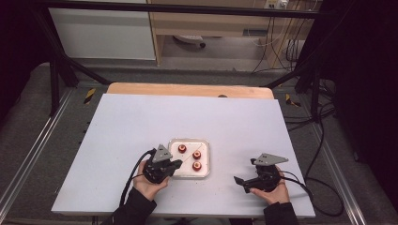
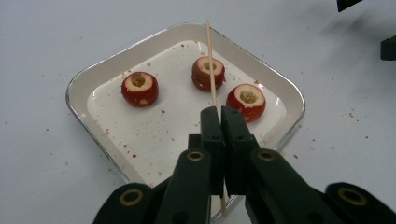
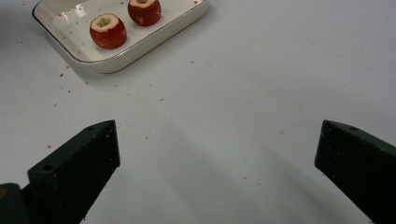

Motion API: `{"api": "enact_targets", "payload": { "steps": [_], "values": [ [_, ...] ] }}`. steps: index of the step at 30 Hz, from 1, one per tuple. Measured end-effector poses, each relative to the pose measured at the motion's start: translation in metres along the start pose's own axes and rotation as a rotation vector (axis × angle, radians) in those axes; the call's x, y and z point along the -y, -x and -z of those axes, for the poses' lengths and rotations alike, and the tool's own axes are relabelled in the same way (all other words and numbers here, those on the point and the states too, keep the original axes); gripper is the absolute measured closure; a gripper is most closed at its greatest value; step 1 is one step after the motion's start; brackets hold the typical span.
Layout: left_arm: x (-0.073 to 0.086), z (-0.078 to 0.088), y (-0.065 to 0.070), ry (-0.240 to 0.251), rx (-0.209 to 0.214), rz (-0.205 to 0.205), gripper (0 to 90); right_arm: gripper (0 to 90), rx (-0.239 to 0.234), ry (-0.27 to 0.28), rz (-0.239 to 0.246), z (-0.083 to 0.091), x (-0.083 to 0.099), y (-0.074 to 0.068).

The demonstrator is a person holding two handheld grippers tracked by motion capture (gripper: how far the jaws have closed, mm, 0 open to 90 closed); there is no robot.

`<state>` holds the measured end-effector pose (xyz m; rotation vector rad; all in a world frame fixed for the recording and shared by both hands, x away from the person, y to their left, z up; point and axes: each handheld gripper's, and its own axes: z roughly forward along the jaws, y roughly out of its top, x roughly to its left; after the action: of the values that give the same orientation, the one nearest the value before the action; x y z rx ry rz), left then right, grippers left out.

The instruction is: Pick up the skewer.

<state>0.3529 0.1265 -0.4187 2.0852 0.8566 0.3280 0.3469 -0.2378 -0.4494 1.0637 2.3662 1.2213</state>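
My left gripper (image 2: 220, 116) is shut on a thin wooden skewer (image 2: 210, 65). The skewer points out over a white tray (image 2: 77, 86) and crosses in front of the middle one of three red cored fruits (image 2: 208, 73); the other two lie at its left (image 2: 139, 88) and right (image 2: 246, 101). In the high view this left gripper (image 1: 176, 164) sits at the tray's (image 1: 207, 164) near left edge. My right gripper (image 3: 217, 158) is open wide with nothing between its jaws, low over the bare table to the right of the tray (image 3: 140, 49). Seen from above, the right gripper (image 1: 245, 172) points left.
Small crumbs are scattered on the pale table top (image 1: 141, 122) around the tray. Cables trail from both grippers toward the near table edge. A black frame (image 1: 187, 8) stands around the table, with a wooden board (image 1: 187, 89) at its far edge.
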Motion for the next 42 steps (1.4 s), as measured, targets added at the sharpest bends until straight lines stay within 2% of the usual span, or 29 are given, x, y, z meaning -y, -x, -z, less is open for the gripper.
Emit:
{"api": "enact_targets", "payload": {
  "steps": [16,19,23,25,28,30,31,34,35,37,38,39,40,41,42],
  "values": [
    [-0.003,-0.003,0.014,-0.028,0.068,-0.082,88.4,2.2,0.025,-0.045,0.141,-0.010,-0.013,-0.023],
    [-0.004,-0.005,0.017,-0.038,0.087,-0.092,88.3,3.5,0.034,-0.054,0.195,-0.012,-0.017,-0.029],
    [-0.007,-0.007,0.021,-0.052,0.102,-0.115,88.3,4.0,0.037,-0.066,0.227,-0.014,-0.020,-0.033],
    [-0.008,-0.008,0.022,-0.058,0.106,-0.119,88.4,5.3,0.049,-0.078,0.265,-0.015,-0.023,-0.036],
    [-0.011,-0.010,0.023,-0.074,0.111,-0.132,88.4,6.3,0.054,-0.076,0.284,-0.015,-0.025,-0.038],
    [-0.014,-0.012,0.024,-0.084,0.118,-0.139,88.3,7.3,0.064,-0.082,0.326,-0.016,-0.028,-0.041],
    [-0.015,-0.012,0.024,-0.092,0.117,-0.149,88.3,7.3,0.064,-0.082,0.326,-0.016,-0.028,-0.041],
    [-0.020,-0.015,0.026,-0.107,0.118,-0.166,88.3,9.2,0.075,-0.091,0.378,-0.018,-0.032,-0.046],
    [-0.021,-0.016,0.027,-0.109,0.118,-0.169,88.3,11.2,0.081,-0.094,0.418,-0.019,-0.034,-0.048],
    [-0.023,-0.017,0.029,-0.116,0.119,-0.180,88.3,12.1,0.083,-0.098,0.436,-0.020,-0.036,-0.050],
    [-0.024,-0.018,0.029,-0.123,0.121,-0.187,88.4,14.7,0.086,-0.099,0.473,-0.021,-0.038,-0.052],
    [-0.025,-0.019,0.030,-0.130,0.123,-0.193,88.4,14.7,0.086,-0.099,0.473,-0.021,-0.038,-0.052],
    [-0.026,-0.020,0.031,-0.132,0.126,-0.199,88.3,15.9,0.085,-0.099,0.487,-0.021,-0.039,-0.053],
    [-0.027,-0.021,0.032,-0.134,0.128,-0.203,88.3,17.8,0.089,-0.100,0.523,-0.023,-0.041,-0.056],
    [-0.028,-0.021,0.033,-0.137,0.131,-0.210,88.3,17.8,0.089,-0.100,0.523,-0.023,-0.041,-0.056]
  ]
}}
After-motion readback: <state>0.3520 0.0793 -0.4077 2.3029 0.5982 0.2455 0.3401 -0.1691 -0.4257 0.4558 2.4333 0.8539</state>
